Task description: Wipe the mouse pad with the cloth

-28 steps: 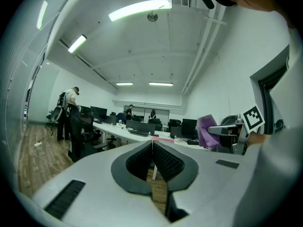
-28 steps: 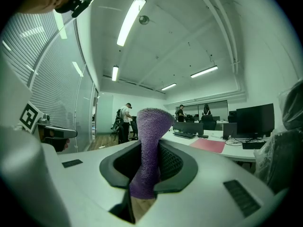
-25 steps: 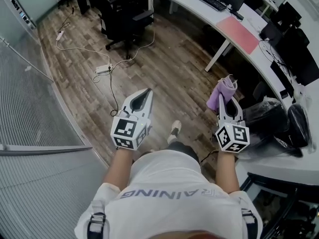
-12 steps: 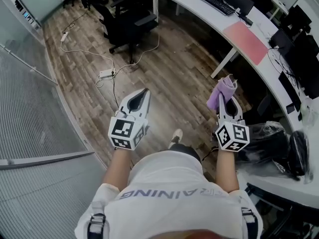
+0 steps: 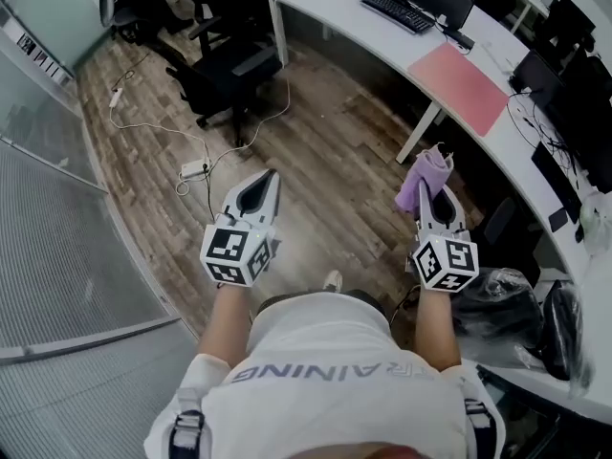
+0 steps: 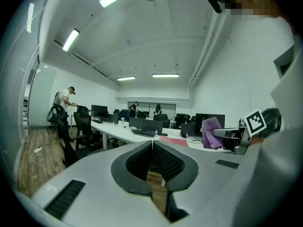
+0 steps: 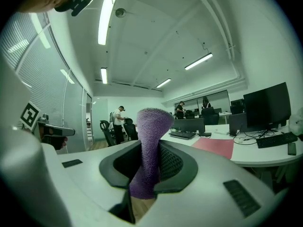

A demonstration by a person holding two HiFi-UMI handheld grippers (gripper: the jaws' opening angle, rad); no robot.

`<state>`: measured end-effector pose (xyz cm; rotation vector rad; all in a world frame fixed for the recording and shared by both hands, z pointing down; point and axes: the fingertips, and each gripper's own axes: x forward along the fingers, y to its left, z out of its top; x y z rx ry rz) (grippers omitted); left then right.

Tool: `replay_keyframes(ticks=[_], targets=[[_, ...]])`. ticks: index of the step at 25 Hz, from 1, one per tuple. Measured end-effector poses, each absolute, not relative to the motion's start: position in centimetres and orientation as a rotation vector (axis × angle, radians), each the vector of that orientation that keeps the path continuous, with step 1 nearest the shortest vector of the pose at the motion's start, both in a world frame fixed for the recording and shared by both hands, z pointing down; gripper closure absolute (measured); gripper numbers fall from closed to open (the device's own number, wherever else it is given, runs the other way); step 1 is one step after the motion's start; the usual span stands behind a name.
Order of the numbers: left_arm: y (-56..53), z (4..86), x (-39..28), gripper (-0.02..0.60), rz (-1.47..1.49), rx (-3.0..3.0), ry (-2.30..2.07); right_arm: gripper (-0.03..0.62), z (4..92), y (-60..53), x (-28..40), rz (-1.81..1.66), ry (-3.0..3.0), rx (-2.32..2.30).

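Observation:
A pink mouse pad (image 5: 458,86) lies on the long white desk (image 5: 325,3) ahead and to the right; it also shows as a red patch (image 7: 214,147) in the right gripper view. My right gripper (image 5: 435,185) is shut on a purple cloth (image 5: 424,177), which sticks up between its jaws (image 7: 147,141). It hangs over the wooden floor, short of the desk. My left gripper (image 5: 267,176) is shut with nothing in it (image 6: 152,143), held level to the left of the right one.
A black keyboard (image 5: 395,0) and monitors (image 5: 572,60) stand on the desk near the pad. Black office chairs (image 5: 222,65) and a cable with a power strip (image 5: 194,168) sit on the floor to the left. Black bags (image 5: 505,306) lie at the right. People stand far off (image 6: 66,100).
The view has shifted toward the desk: the pink pad and keyboard sit closer in the frame. Both grippers stay shut, the cloth still in the right one.

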<state>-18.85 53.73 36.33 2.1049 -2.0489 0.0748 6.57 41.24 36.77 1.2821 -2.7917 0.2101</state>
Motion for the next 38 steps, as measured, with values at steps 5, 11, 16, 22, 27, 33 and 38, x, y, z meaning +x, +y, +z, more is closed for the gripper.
replay_keyframes(ticks=[5,11,16,22,27,33,38], targets=[[47.9,36.4,-16.5,0.549,0.098,2.157,-2.007,0.494,37.7,36.6,10.4,0.233,-2.758,1.375],[42.9,37.0,-13.6,0.549,0.134,2.226,-1.921,0.494,39.0,33.6,12.7,0.274,-2.718,1.432],[39.0,37.7,-12.6,0.549,0.139,2.279,-1.858,0.494,39.8,31.3,14.0,0.280,-2.678,1.488],[33.8,38.0,-13.6,0.549,0.119,2.337,-1.786,0.494,39.9,27.6,12.7,0.268,-2.634,1.548],[29.1,37.8,-16.9,0.549,0.093,2.358,-1.747,0.494,38.9,23.7,9.6,0.239,-2.602,1.579],[23.2,37.7,-21.6,0.549,0.079,2.395,-1.705,0.494,38.0,18.9,5.2,0.213,-2.550,1.636],[19.4,38.3,-25.4,0.549,0.071,2.414,-1.652,0.494,37.9,16.0,1.2,0.188,-2.500,1.661]])
